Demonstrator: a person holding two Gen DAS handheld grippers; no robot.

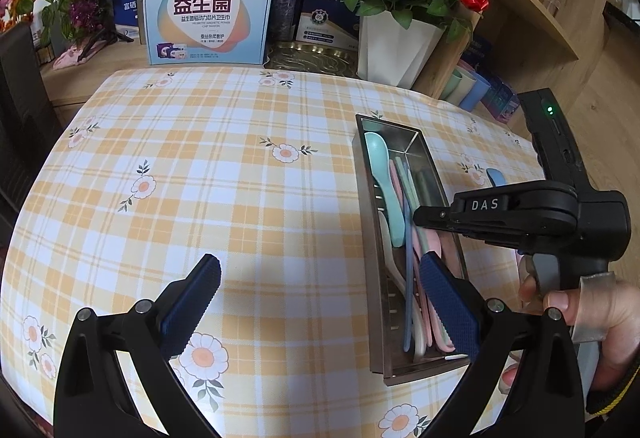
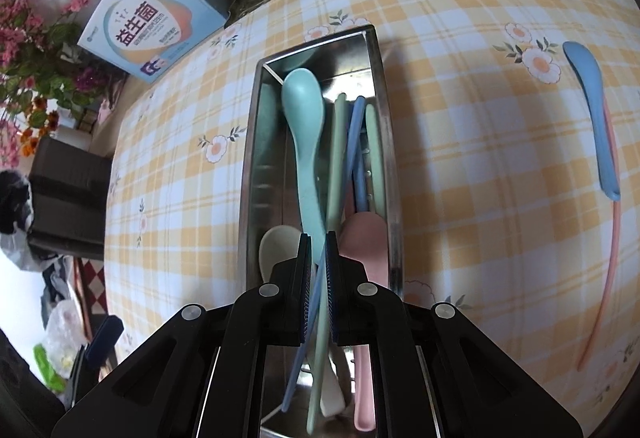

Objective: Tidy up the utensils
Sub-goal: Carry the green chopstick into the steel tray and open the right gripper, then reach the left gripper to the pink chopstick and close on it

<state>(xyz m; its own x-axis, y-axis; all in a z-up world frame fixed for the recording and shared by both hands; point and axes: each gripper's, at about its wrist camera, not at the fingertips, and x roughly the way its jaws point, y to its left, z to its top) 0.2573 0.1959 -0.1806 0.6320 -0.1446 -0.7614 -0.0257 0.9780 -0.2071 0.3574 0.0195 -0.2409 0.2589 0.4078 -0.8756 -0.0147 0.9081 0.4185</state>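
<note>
- Two claws: right claw nearly together, pinching a blue chopstick over the steel tray; left claw apart.
- Release low, lengthwise inside.
- Blue spoon waits on the desk.

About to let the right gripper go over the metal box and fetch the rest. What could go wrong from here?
1. The right gripper looks shut on a blue chopstick and perhaps the teal spoon; pulling away early could drag them out of the metal box.
2. The blue spoon and pink chopstick remain on the tablecloth, easily missed.
</note>
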